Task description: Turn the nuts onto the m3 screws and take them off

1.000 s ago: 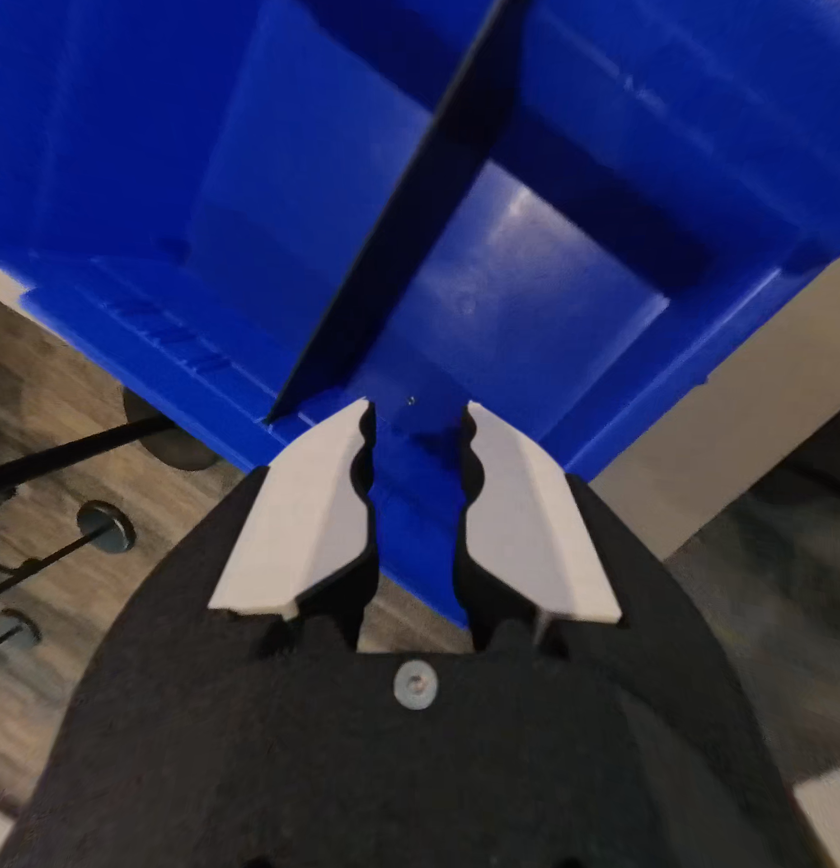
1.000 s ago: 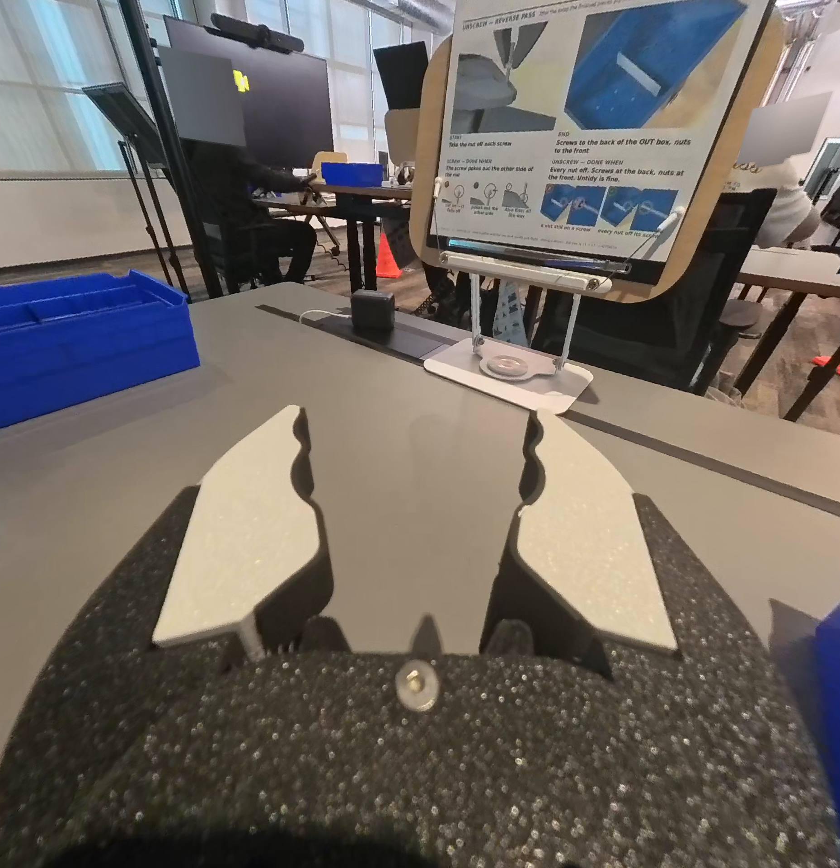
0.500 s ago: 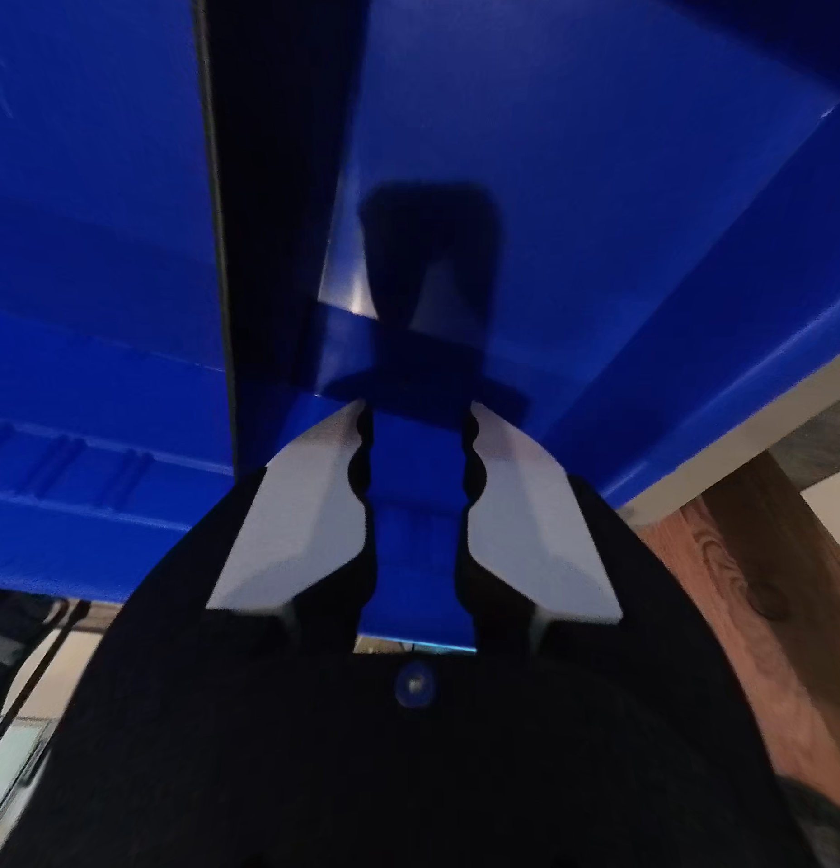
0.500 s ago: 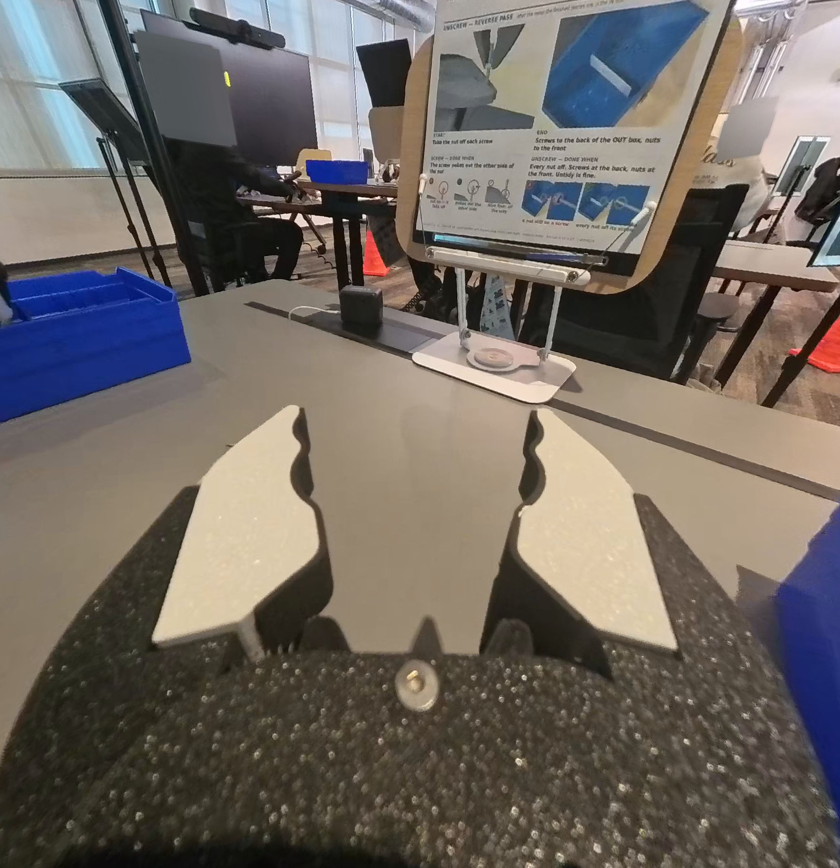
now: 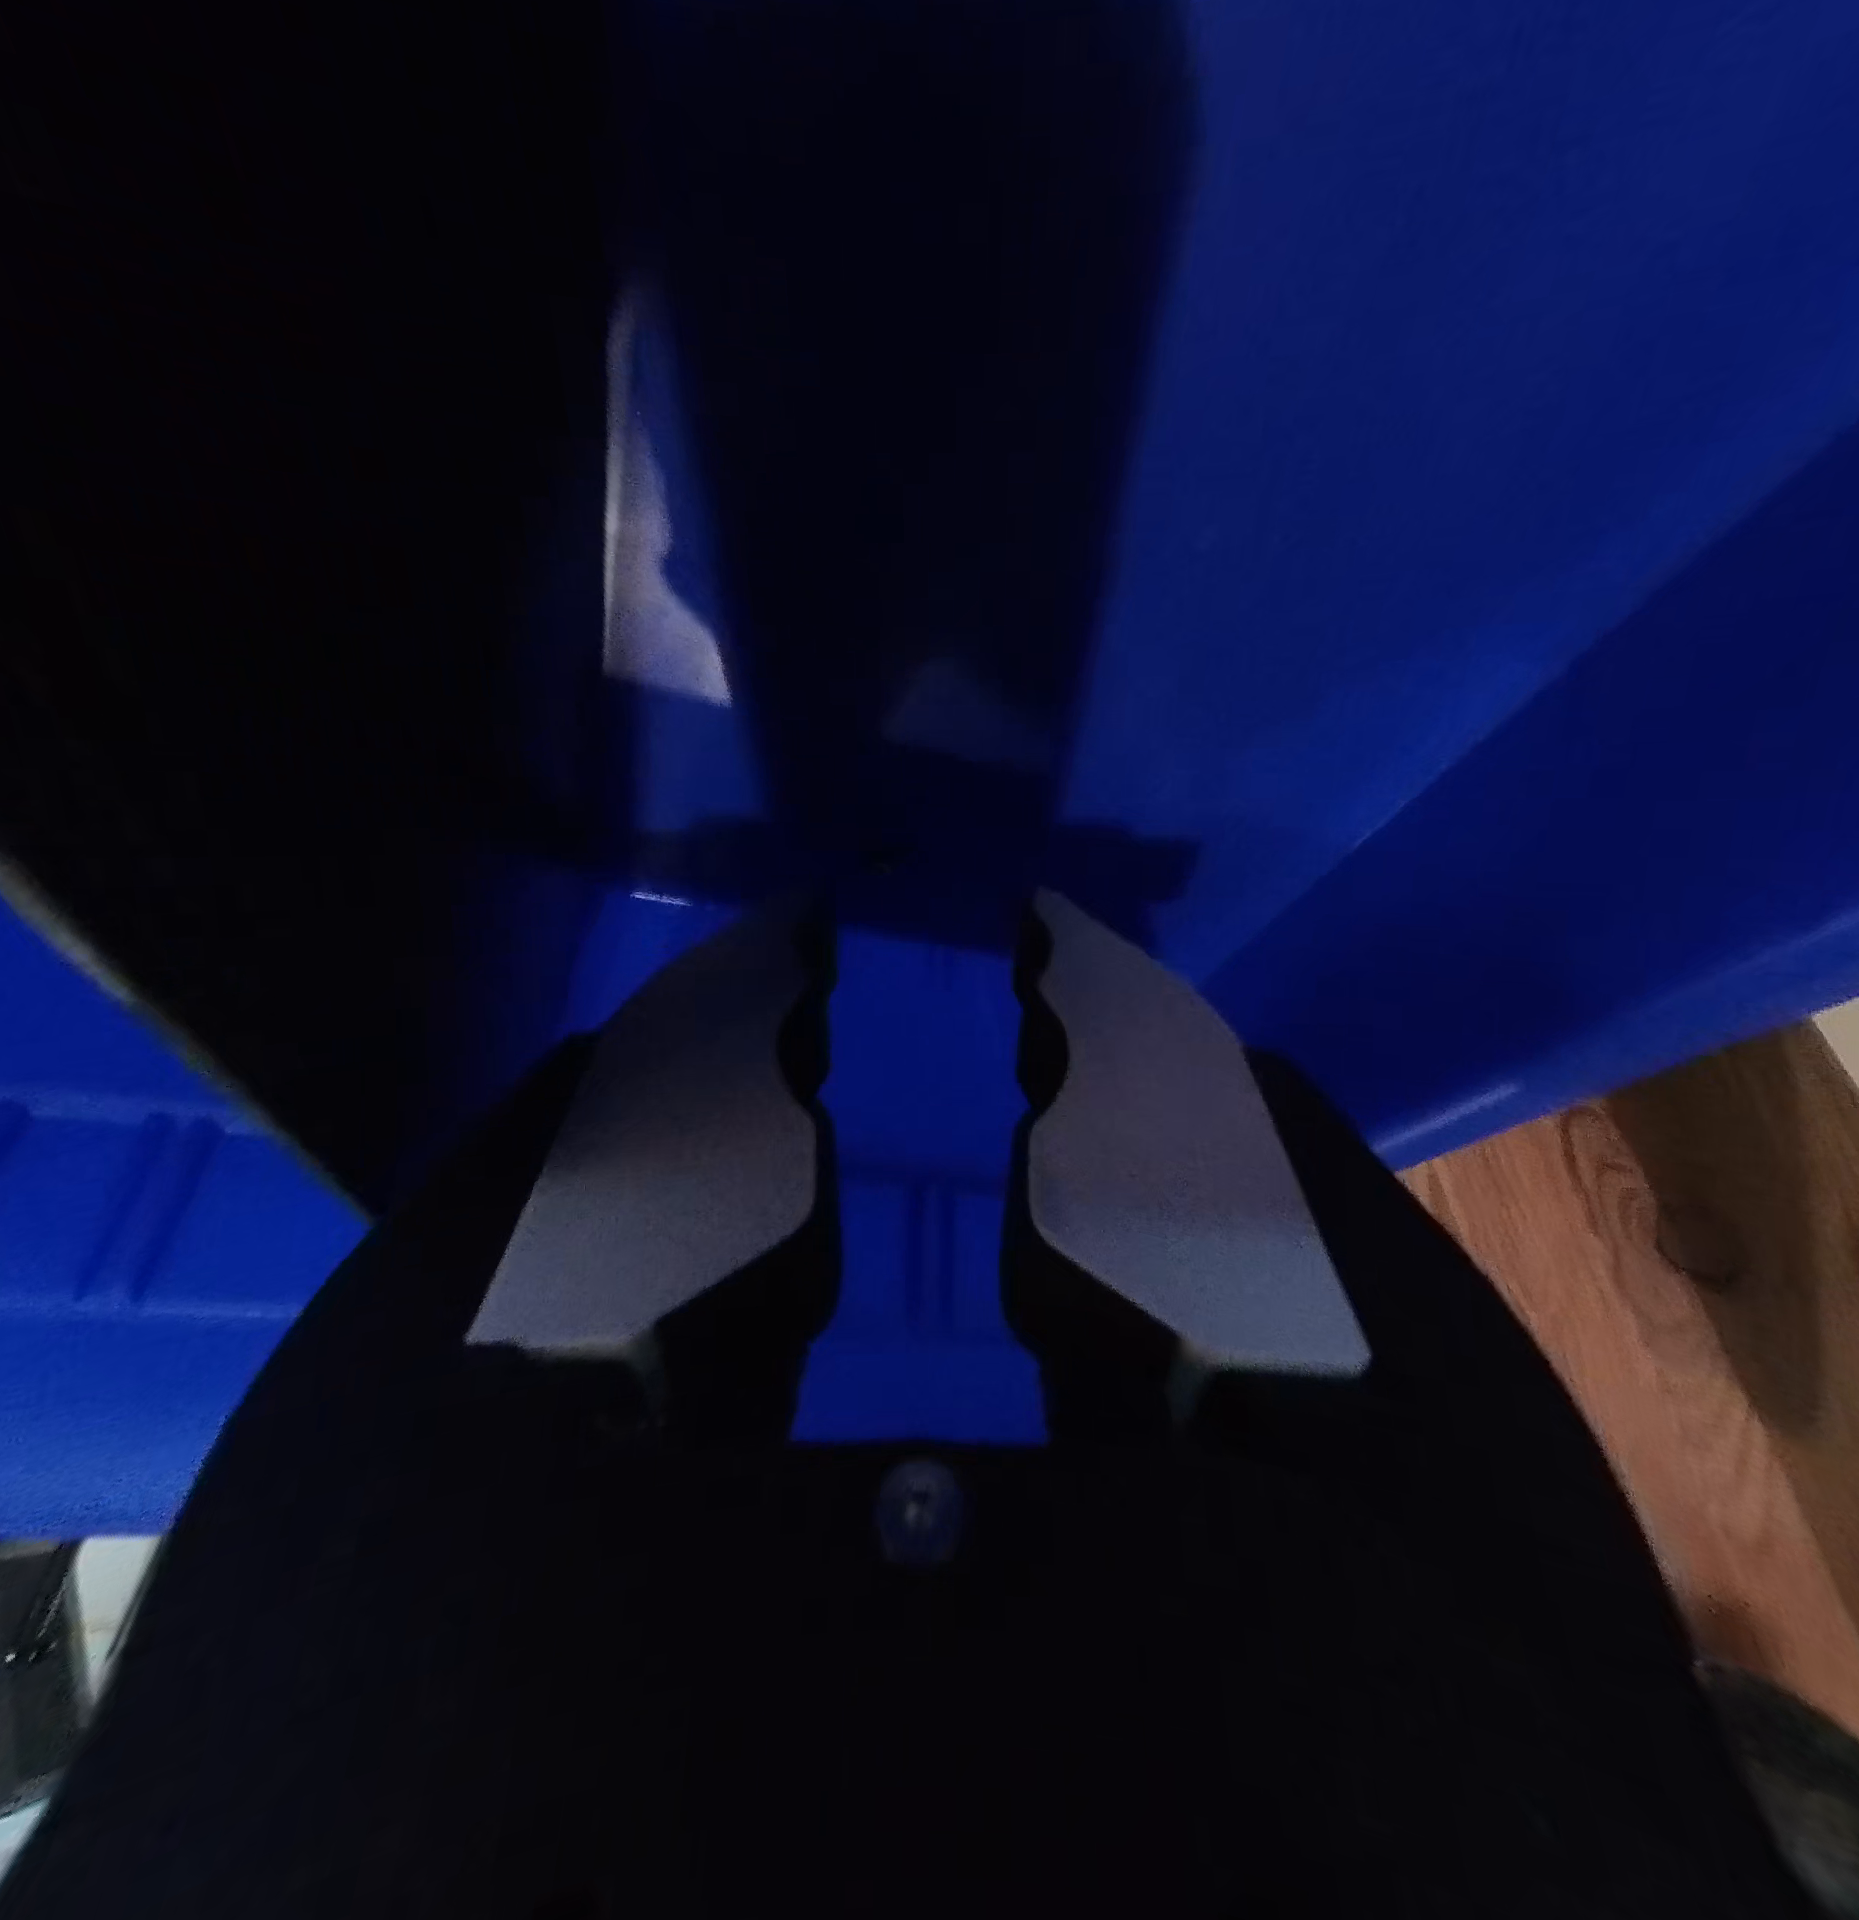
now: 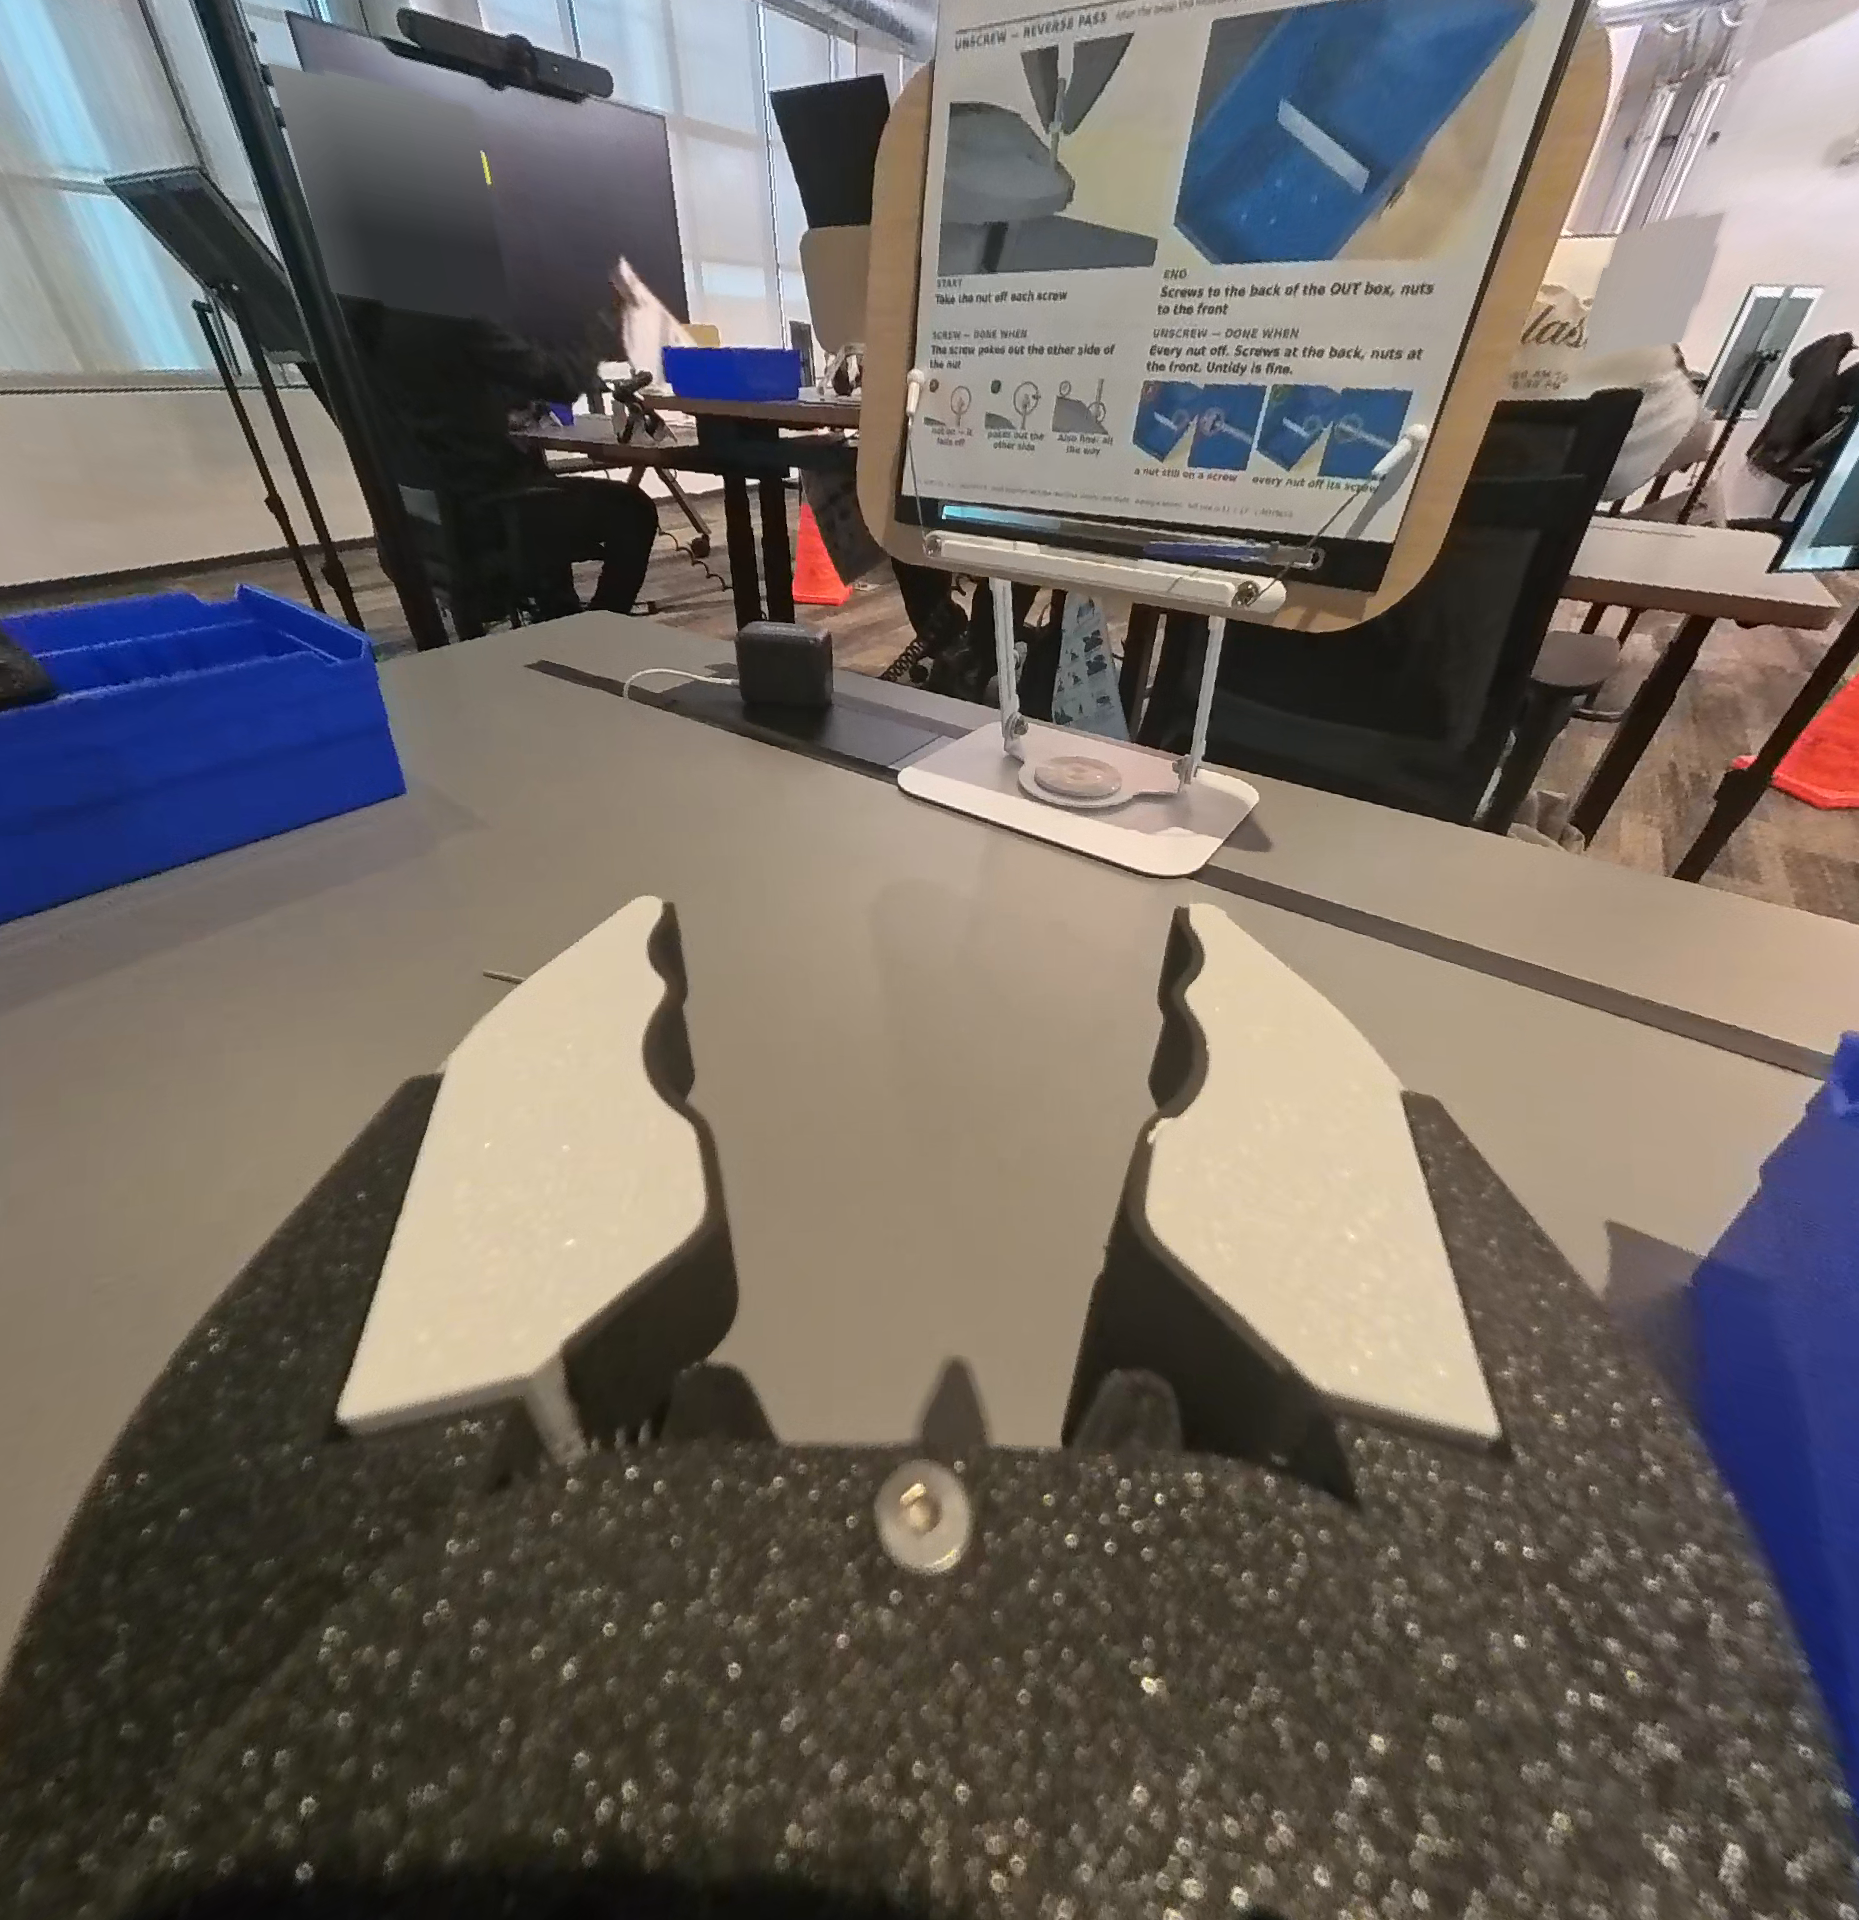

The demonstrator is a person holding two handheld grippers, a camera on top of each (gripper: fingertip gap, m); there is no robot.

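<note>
- Blue plastic bin [image 6: 166, 727] on the far left of the right wrist view: smooth moulded walls, stepped sides, ribbed dividers inside; it rests on the table, well apart from the right gripper.
- Grey table [image 6: 904, 1039]: matte, flat, with a dark strip running across its far side.
- Small dark cube [image 6: 783, 663] on that strip, with a white cable leading off to its left.
- Right gripper [image 6: 920, 997]: pale, grainy, scalloped fingers [image 6: 551, 1195] on speckled black foam, spread wide over bare tabletop with nothing between them.
- Instruction board [image 6: 1216, 260] on a white wire stand: rounded wooden backing, printed sheet with photos and lines of text (wording left out here).
- A second blue bin [image 6: 1798, 1403], only its corner showing, just beside the right gripper's right side.
- Left gripper [image 5: 920, 956]: narrowly parted, its pale fingers straddling a blue bin wall [image 5: 920, 1195]; whether they press on it I cannot tell (the view is dim and blurred).
- No nuts or m3 screws can be made out in either view.
- Brown wood-grain surface [image 5: 1683, 1299] at lower right of the left wrist view.
</note>
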